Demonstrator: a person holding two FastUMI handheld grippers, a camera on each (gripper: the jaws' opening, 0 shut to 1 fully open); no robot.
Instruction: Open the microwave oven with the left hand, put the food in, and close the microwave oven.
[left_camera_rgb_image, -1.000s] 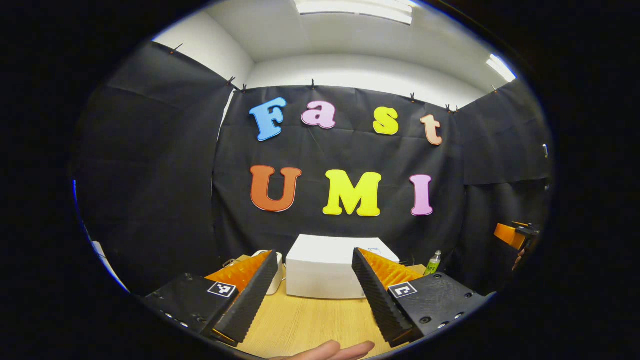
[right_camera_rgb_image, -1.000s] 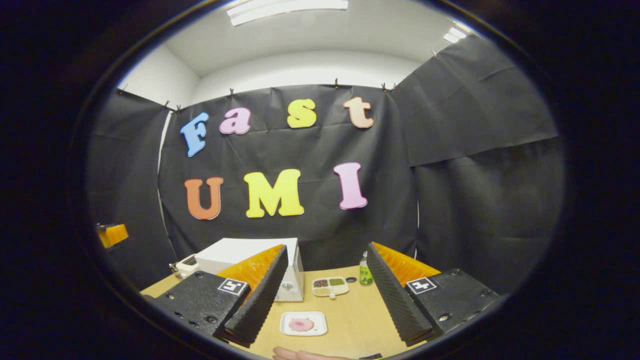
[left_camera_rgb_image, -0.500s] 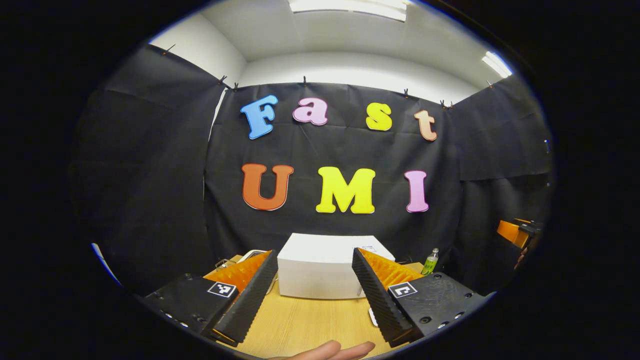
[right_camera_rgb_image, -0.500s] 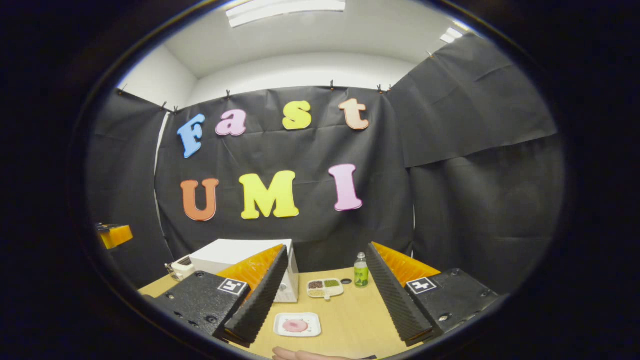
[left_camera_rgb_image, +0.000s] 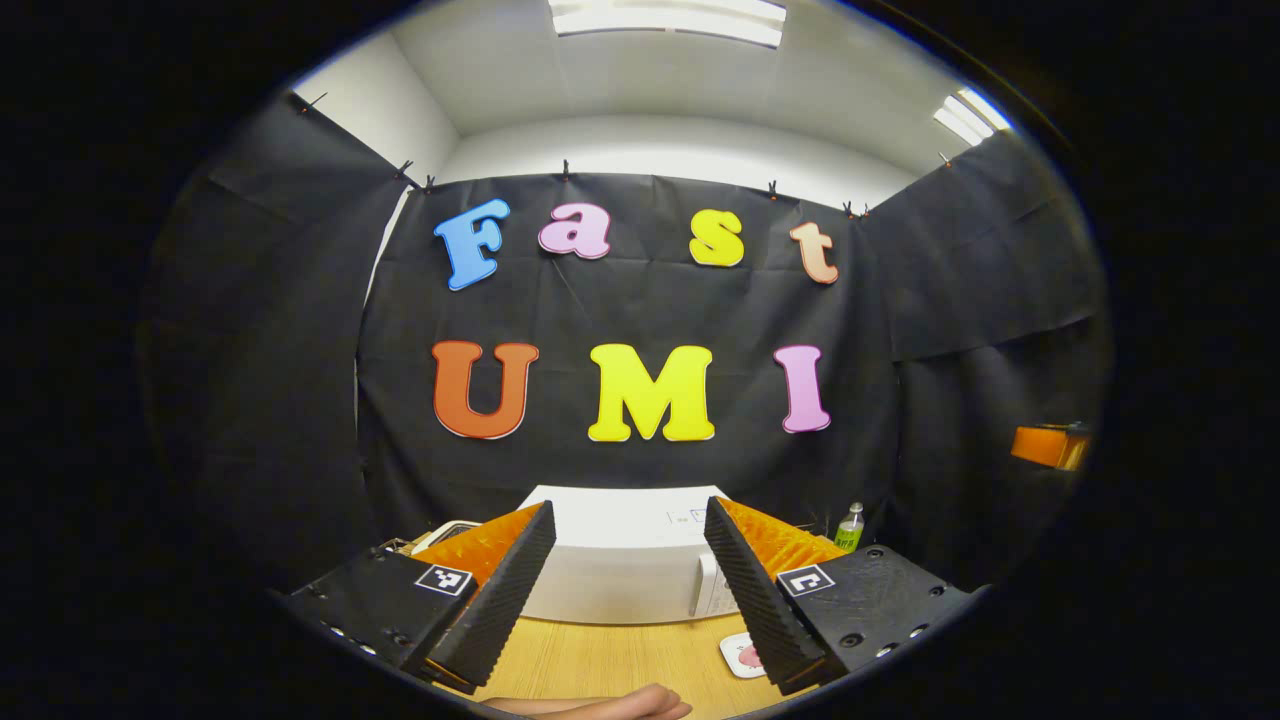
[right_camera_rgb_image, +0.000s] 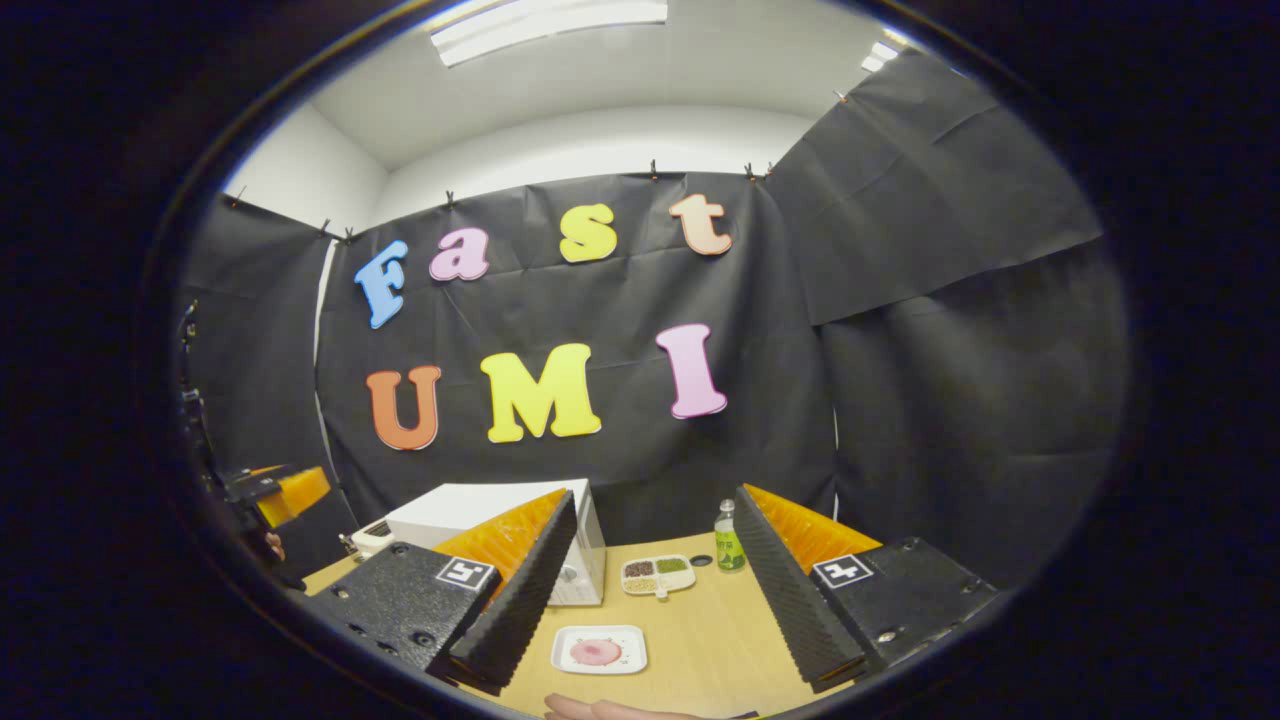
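Microwave (left_camera_rgb_image: 620, 565) now nearer, squarely ahead of left hand-held gripper (left_camera_rgb_image: 628, 585).

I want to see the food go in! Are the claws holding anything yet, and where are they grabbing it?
Nothing yet. The left gripper and the right gripper are both open and empty. The plate of food sits on the table.
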